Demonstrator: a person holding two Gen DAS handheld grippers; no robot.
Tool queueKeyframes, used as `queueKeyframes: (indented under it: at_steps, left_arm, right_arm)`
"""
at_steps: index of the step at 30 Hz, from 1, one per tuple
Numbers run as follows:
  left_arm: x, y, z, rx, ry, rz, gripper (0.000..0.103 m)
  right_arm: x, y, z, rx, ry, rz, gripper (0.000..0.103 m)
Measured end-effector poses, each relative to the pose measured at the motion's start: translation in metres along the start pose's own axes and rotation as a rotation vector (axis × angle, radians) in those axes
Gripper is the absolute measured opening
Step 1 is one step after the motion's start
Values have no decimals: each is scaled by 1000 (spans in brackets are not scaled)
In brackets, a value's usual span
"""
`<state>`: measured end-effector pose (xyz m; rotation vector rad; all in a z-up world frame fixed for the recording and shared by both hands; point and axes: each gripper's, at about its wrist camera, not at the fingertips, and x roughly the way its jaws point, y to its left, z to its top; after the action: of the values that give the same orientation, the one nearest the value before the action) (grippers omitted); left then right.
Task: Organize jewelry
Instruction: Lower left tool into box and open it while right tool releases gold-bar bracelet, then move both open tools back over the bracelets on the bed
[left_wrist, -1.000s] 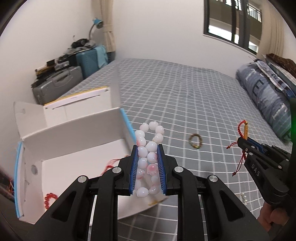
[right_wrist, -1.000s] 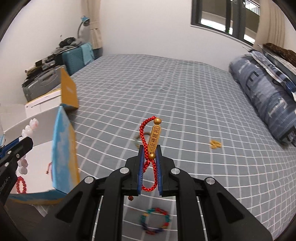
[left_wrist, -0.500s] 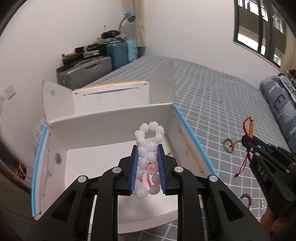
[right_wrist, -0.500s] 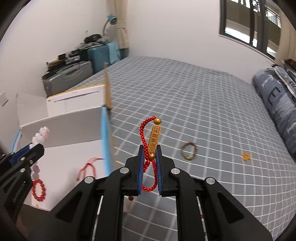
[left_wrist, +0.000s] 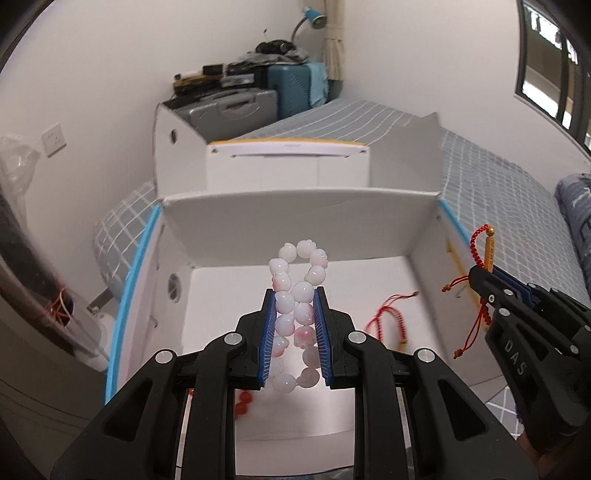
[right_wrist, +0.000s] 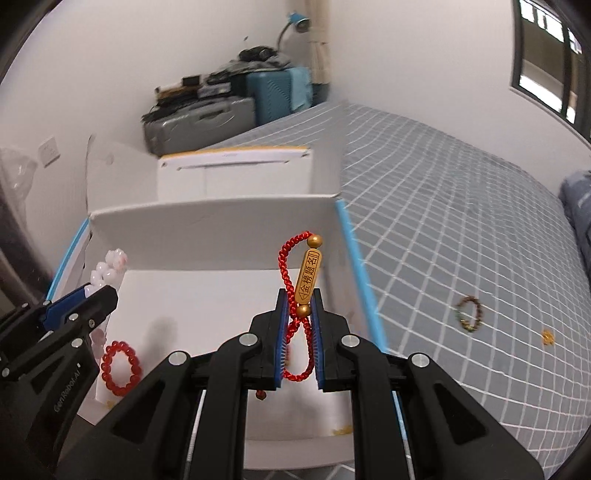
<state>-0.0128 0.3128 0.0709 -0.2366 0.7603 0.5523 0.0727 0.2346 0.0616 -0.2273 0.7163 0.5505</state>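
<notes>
White and pink beads and a red cord, both pinched over an open white box.

The pale bead bracelet is clamped in the left gripper above the white box; the right gripper squeezes the red cord bracelet with its gold charm near the box's blue-edged right wall. On the box floor lie a red bead bracelet at left and a red string bracelet at right, with bare floor between. A dark bead bracelet lies on the grey checked bedspread.

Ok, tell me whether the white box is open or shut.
Open. The white box shows its bare floor, its flaps standing up, and a red bead bracelet lying inside.
</notes>
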Motion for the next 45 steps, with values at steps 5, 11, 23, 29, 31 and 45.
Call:
queueKeyframes:
  at_steps: [5, 11, 23, 29, 31, 45]
  left_arm:
    - [15, 10, -6, -12, 56, 15, 20]
    - [35, 17, -9, -11, 139, 21, 20]
    - [48, 29, -11, -16, 196, 40, 24]
    - [42, 30, -8, -29, 182, 59, 37]
    - [39, 30, -8, -31, 171, 68, 50]
    - [19, 41, 0, -56, 72, 93, 86]
  right_arm:
    - [25, 21, -4, -41, 65, 14, 11]
    - [53, 28, -9, -36, 184, 23, 11]
    - [67, 27, -9, -5, 244, 37, 29]
    - [54, 32, -5, -28, 188, 36, 62]
    - [52, 32, -4, -27, 180, 41, 67]
    - [27, 13, 2, 49, 87, 20, 87]
